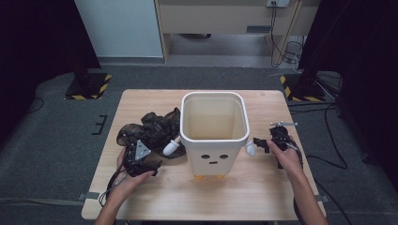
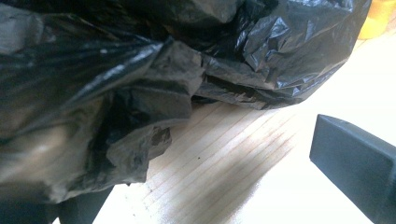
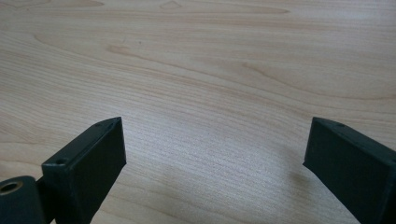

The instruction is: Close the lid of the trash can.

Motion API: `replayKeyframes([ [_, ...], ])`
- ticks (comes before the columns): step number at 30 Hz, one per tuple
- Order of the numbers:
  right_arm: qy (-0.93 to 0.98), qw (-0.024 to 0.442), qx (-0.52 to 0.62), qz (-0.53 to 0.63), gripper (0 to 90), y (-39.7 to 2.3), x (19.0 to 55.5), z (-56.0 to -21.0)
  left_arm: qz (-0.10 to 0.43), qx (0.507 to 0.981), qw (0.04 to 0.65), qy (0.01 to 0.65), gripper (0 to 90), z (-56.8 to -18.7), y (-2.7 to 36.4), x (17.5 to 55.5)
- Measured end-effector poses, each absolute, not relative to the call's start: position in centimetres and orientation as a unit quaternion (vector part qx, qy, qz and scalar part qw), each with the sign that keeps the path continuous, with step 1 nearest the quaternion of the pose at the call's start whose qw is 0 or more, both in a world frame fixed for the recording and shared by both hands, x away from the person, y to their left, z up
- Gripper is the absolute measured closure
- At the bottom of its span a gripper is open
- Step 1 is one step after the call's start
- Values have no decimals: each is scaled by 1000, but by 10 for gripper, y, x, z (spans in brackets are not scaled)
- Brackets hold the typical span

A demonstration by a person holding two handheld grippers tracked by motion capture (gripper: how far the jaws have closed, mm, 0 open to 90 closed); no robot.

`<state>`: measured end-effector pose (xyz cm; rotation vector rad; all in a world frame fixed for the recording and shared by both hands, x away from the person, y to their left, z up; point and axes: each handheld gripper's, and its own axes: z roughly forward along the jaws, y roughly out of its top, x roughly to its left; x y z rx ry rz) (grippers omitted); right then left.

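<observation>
On light wooden desk (image 1: 244, 187), left gripper (image 1: 141, 157) fingers apart at crumpled black plastic bag (image 2: 140, 60); right gripper (image 3: 215, 154) fingers apart beside white square bin (image 1: 215, 140).

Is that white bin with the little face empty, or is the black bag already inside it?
Empty: the white bin stands upright with bare walls inside; the black bag lies crumpled on the table beside it.

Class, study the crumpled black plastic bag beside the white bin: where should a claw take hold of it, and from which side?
Probably the loose folded edge of the black bag nearest the left claw, approached from the person's side: that flap lies thin on the table, while the bin blocks the right.
</observation>
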<state>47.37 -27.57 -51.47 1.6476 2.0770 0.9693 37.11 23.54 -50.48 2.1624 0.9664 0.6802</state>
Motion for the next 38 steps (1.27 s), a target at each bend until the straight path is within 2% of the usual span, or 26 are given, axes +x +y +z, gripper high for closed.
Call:
replayKeyframes([
  [11, 737, 156, 574, 321, 45, -271, 473, -528, 263, 827, 332, 371, 42, -504, 236, 371],
  [25, 750, 222, 541, 311, 12, -260, 459, -539, 261, 826, 332, 374, 41, -504, 237, 371],
  [38, 749, 221, 540, 312, 6, -272, 432, -539, 261, 824, 333, 377, 41, -504, 238, 372],
])
